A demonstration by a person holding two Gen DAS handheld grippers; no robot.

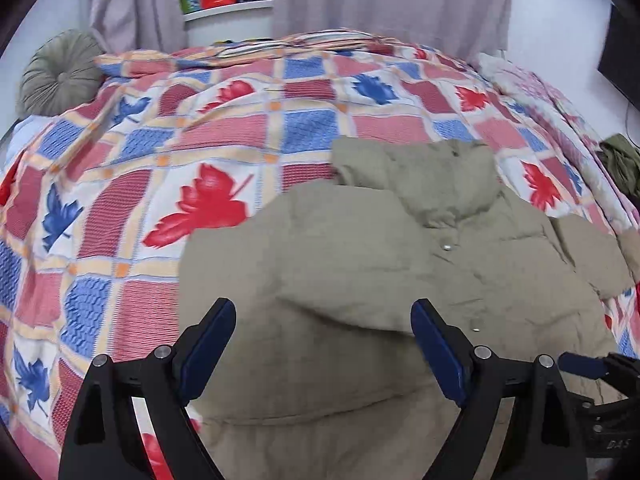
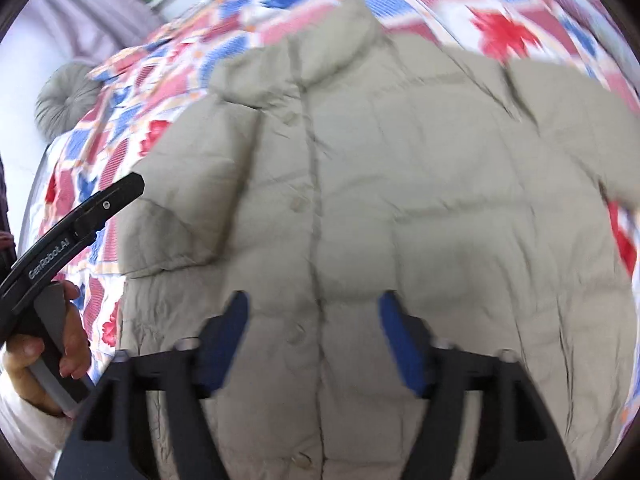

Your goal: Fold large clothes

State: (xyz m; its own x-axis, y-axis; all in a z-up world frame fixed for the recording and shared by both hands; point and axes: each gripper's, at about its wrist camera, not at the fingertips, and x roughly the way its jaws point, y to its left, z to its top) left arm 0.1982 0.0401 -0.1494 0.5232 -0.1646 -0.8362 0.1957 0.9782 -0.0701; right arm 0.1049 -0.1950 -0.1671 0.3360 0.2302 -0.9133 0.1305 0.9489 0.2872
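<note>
**Khaki jacket lies lengthwise under both open grippers**

Blue-padded jaws of the left gripper [image 1: 323, 312] stand wide apart, nothing between them, over the folded-in sleeve [image 1: 340, 280]. The right gripper [image 2: 314, 306], likewise spread and empty, straddles the button placket [image 2: 316, 200]. The puffer jacket [image 2: 400, 200] runs collar-away across the patchwork quilt [image 1: 120, 160], its other sleeve [image 2: 560, 120] still out; that side seems nearer the right gripper.

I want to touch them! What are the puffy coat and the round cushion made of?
The coat looks like smooth, matte woven shell over soft filling: stitched panels bulge. The cushion looks like velvety fabric, pleated toward a center button, though I can't be sure.
</note>
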